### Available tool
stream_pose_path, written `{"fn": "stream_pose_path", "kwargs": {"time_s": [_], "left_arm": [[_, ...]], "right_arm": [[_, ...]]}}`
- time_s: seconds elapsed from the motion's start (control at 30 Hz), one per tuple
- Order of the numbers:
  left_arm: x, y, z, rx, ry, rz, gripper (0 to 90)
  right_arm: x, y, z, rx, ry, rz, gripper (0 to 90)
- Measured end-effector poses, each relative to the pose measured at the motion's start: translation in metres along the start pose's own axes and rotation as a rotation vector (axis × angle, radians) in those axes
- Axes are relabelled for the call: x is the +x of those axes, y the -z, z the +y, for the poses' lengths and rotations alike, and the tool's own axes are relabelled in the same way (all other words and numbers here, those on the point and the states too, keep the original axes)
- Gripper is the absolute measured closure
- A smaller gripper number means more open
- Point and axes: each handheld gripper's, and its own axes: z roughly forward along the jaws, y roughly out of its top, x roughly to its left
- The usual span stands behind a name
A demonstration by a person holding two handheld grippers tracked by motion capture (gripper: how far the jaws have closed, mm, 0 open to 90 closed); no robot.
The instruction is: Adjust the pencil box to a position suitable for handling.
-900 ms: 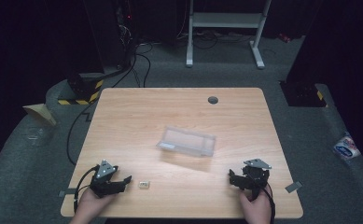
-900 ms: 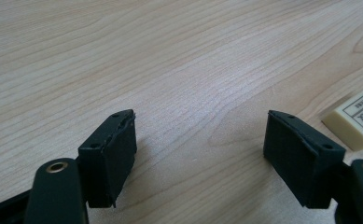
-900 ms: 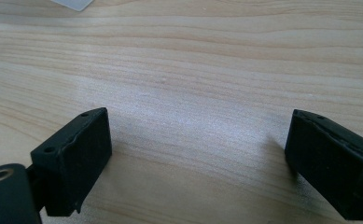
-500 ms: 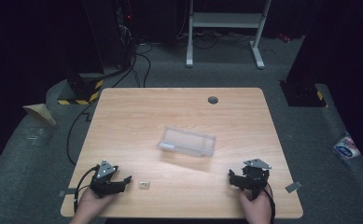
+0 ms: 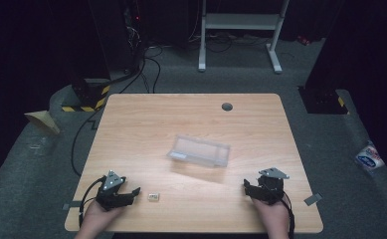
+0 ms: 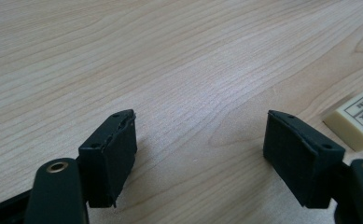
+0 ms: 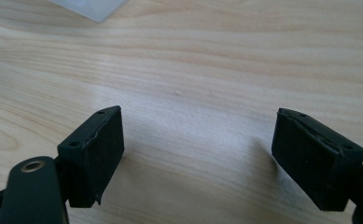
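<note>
A clear plastic box (image 5: 199, 151) lies near the middle of the wooden table (image 5: 191, 119); its corner (image 7: 89, 6) shows at the top of the right gripper view. A small cream eraser (image 5: 153, 197) with a printed label rests near the front edge, just right of my left gripper (image 5: 131, 193). In the left gripper view that eraser (image 6: 356, 117) lies beyond the right jaw, outside the gap. My left gripper (image 6: 200, 154) stands open over bare wood. At the front right, my right gripper (image 5: 247, 187) rests on the table, and its jaws (image 7: 198, 154) stand open with nothing between them.
A round grommet hole (image 5: 227, 106) sits at the table's far edge. On the grey floor beyond are a white stand (image 5: 241, 22), cables (image 5: 146, 69) and a black and yellow striped base (image 5: 86, 97). A packet (image 5: 369, 157) lies on the floor at the right.
</note>
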Motion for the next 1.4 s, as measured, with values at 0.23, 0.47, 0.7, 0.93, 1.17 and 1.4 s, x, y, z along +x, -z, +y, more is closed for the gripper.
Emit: {"fn": "stream_pose_path", "kwargs": {"time_s": [0.23,0.47,0.7,0.93,1.17,1.4], "left_arm": [[0.001,0.0,0.0,-0.003,0.007,-0.006,25.6],[0.002,0.0,0.0,-0.003,0.005,-0.013,25.2],[0.002,0.0,0.0,-0.004,0.008,-0.021,25.0],[0.001,-0.001,0.001,0.0,-0.021,-0.014,25.1],[0.001,-0.001,0.001,-0.001,-0.02,-0.016,25.1],[0.001,-0.001,0.001,-0.001,-0.02,-0.017,25.1]], "right_arm": [[0.006,0.001,0.01,-0.027,0.011,0.028,24.0],[0.013,-0.001,0.018,-0.049,0.014,0.045,29.6],[0.017,-0.006,0.033,-0.05,0.027,0.059,35.3],[0.02,-0.016,0.048,-0.06,0.039,0.064,36.9],[0.023,-0.024,0.059,-0.065,0.034,0.073,38.8],[0.025,-0.036,0.077,-0.087,0.031,0.097,50.5]]}}
